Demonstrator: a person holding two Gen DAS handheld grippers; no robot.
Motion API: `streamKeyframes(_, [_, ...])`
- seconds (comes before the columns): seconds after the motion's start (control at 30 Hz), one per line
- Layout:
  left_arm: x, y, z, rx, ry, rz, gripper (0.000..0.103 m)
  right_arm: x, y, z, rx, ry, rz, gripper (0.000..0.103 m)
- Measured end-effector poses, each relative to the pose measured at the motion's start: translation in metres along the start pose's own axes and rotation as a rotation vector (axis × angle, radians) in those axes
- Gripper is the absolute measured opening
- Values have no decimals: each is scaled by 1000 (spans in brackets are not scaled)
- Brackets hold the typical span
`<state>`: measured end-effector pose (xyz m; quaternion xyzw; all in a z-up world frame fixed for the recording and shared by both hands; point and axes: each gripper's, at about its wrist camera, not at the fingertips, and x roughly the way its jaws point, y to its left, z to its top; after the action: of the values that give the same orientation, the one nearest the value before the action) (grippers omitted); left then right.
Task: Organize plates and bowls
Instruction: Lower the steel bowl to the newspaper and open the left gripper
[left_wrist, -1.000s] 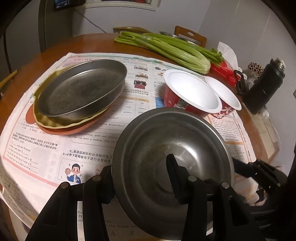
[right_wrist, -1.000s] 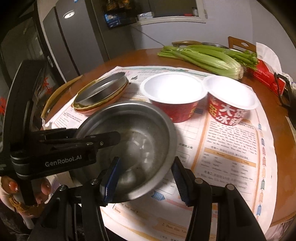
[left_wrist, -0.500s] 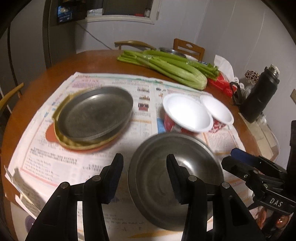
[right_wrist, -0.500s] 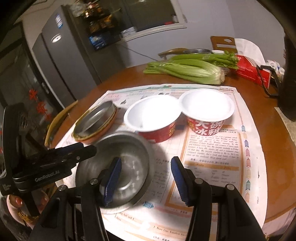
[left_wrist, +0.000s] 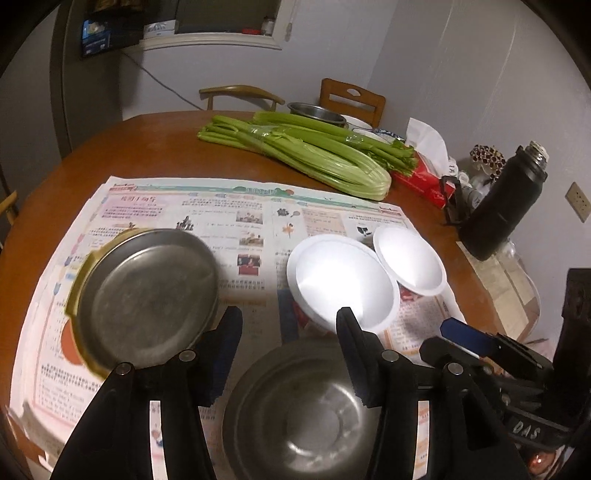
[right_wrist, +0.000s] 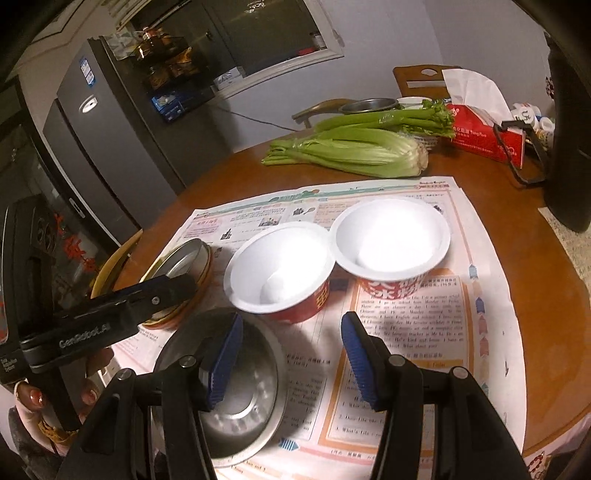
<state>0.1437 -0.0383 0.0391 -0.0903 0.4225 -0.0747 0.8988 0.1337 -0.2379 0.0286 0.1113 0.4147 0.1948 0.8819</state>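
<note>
Round wooden table (left_wrist: 147, 147), with a newspaper (left_wrist: 240, 206) spread over the near half.

Near centre of the paper: steel bowl (left_wrist: 295, 417), upright, empty, flat on the sheet.

Above it: left gripper (left_wrist: 289, 317), tilted down and forward, jaws opening, gripping nothing. Bowl seen below and between the fingers, pads off its rim. In the right wrist view, same gripper held in a hand (right_wrist: 33, 402) at the left edge, raised over the near-left of the paper.

Just right of the bowl: right gripper (right_wrist: 292, 323), also tilted down. Jaws parted by a clear gap, holding nothing, only newspaper and the bowl's right rim behind them.

Left of the bowl, on the paper: a stack, with a pan (left_wrist: 147, 295) on top, a yellow plate (left_wrist: 75, 291) under it, and an orange plate (left_wrist: 68, 347) at the bottom, showing only at the near-left.

Beyond the bowl, slightly right: two red bowls with white insides, both upright and empty. Left paper bowl (left_wrist: 340, 284) just past the steel bowl's far rim. Right paper bowl (left_wrist: 408, 266) beside it, rims touching or nearly so.

Far side of the table, off the paper: celery (left_wrist: 314, 155) lying across. Behind it, another metal bowl (left_wrist: 316, 110). To its right, a red tissue box (left_wrist: 417, 177). At the right edge, a black flask (left_wrist: 502, 210), upright.

Two chairs (left_wrist: 351, 99) beyond the table. Fridge (right_wrist: 110, 147) at far left in the right wrist view.
</note>
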Motion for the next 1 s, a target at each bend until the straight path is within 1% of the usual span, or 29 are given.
streamKeyframes(0.13, [12, -4, 14, 4, 12, -15, 55, 8, 3, 6, -12, 4, -20, 56])
streamKeyframes(0.3, [33, -4, 24, -8, 56, -28, 55, 24, 1, 11, 14, 24, -28, 56])
streamKeyframes(0.43, [49, -2, 27, -17, 80, -16, 55, 36, 0, 14, 15, 35, -37, 56])
streamKeyframes(0.53, [60, 1, 28, -35, 108, -47, 55, 46, 0, 16, 10, 47, -42, 56])
streamKeyframes(0.73, [75, 1, 29, -33, 141, -54, 55, 60, 5, 17, -27, 60, -39, 56])
streamKeyframes(1.0, [80, -2, 31, -15, 141, -59, 55, 69, 14, 19, -67, 61, -15, 56])
